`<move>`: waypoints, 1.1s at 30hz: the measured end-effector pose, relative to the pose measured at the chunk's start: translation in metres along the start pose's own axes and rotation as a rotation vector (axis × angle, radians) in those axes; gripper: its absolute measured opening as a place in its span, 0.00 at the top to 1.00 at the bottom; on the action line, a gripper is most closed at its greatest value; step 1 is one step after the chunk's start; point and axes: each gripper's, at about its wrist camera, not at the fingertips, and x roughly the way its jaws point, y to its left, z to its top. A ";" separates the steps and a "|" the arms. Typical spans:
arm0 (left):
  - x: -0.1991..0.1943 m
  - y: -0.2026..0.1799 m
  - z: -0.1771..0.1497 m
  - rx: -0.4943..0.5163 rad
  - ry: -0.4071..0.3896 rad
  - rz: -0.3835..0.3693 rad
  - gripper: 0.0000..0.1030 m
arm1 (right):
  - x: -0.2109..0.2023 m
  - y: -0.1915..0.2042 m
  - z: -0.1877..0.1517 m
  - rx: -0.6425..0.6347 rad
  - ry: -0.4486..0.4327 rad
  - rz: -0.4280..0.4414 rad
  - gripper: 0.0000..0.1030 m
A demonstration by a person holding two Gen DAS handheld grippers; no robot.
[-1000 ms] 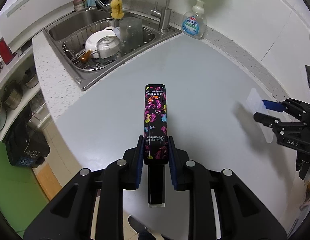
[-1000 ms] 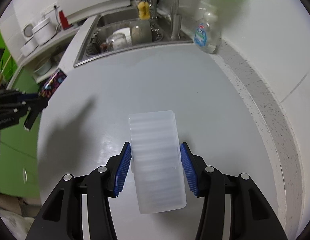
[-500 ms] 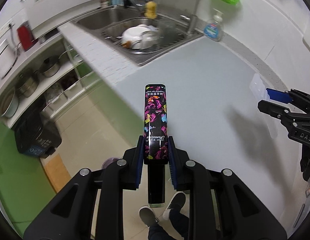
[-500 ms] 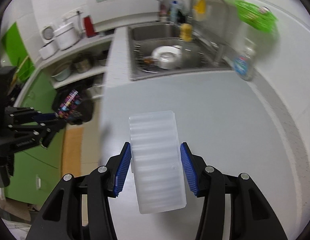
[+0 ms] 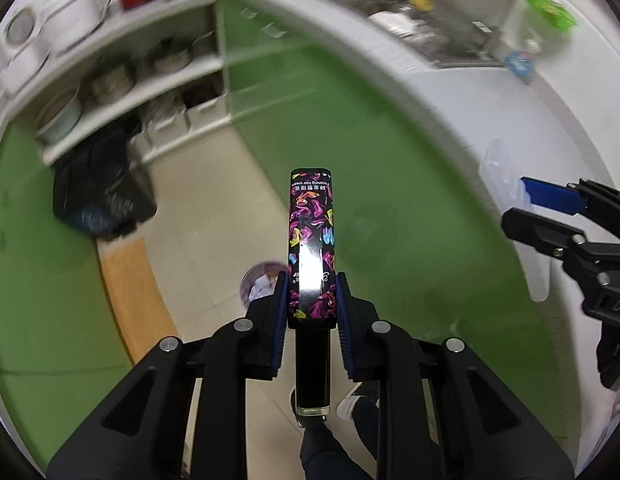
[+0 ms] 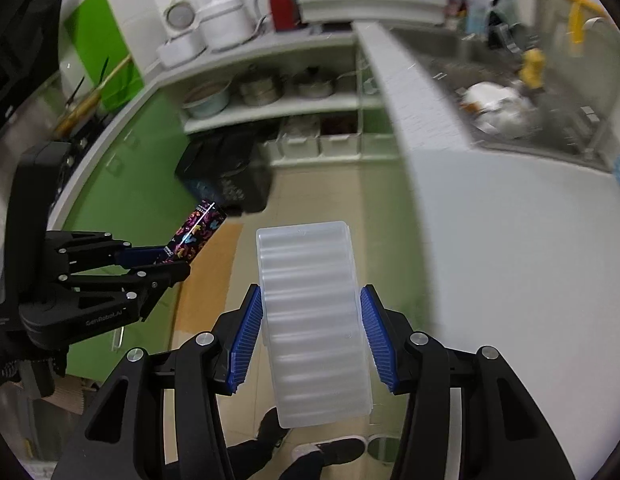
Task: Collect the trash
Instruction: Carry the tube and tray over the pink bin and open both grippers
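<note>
Overhead, so to speak, both views look down past the long white countertop (image 6: pixel 509 240) with green cabinet fronts onto the beige tiled floor (image 5: pixel 198 216). At the upper right of the right wrist view the steel sink (image 6: pixel 505 92) holds white dishes on a wire rack, blurred; the left wrist view shows the same sink only as a smear along its top edge. Open white shelves (image 6: pixel 286 108) across the upper middle carry metal pots and a pale blue bowl, with white storage bins on the floor below. A black trash bin (image 5: pixel 98 184) lined with a dark bag stands on the floor at the left of the left wrist view; its contents cannot be made out. The right gripper (image 6: pixel 311 332) is clamped on a translucent ribbed plastic tray (image 6: pixel 313 320), its blue pads pressing both long sides. The left gripper (image 5: pixel 311 304) is closed on a slim black box with pink and yellow print (image 5: pixel 311 248), which points forward above the floor. Only the left wrist view shows a small purple-rimmed round container (image 5: pixel 260 284) on the floor just left of that box, with something pale inside.
</note>
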 end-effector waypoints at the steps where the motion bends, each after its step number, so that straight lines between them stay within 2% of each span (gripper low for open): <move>1: 0.010 0.011 -0.005 -0.023 0.009 0.001 0.78 | 0.016 0.005 0.000 -0.009 0.013 0.007 0.52; 9: 0.098 0.083 -0.043 -0.145 0.059 0.022 0.78 | 0.180 0.030 -0.013 -0.073 0.129 0.058 0.52; 12: 0.145 0.110 -0.060 -0.198 0.078 0.026 0.78 | 0.247 0.032 -0.025 -0.092 0.172 0.071 0.52; 18: 0.225 0.140 -0.092 -0.254 0.110 0.025 0.78 | 0.367 0.035 -0.056 -0.115 0.247 0.092 0.52; 21: 0.262 0.150 -0.104 -0.267 0.125 0.025 0.78 | 0.420 0.034 -0.072 -0.120 0.272 0.091 0.52; 25: 0.299 0.161 -0.116 -0.275 0.140 0.022 0.78 | 0.465 0.026 -0.090 -0.124 0.296 0.086 0.51; 26: 0.304 0.161 -0.117 -0.273 0.143 0.022 0.78 | 0.476 0.025 -0.094 -0.124 0.297 0.079 0.49; 27: 0.310 0.162 -0.118 -0.270 0.147 0.020 0.78 | 0.482 0.023 -0.095 -0.121 0.298 0.077 0.36; 28: 0.319 0.162 -0.121 -0.267 0.153 0.016 0.78 | 0.486 0.022 -0.097 -0.118 0.295 0.072 0.15; 33: 0.341 0.156 -0.122 -0.247 0.173 -0.006 0.78 | 0.483 0.012 -0.104 -0.087 0.292 0.056 0.07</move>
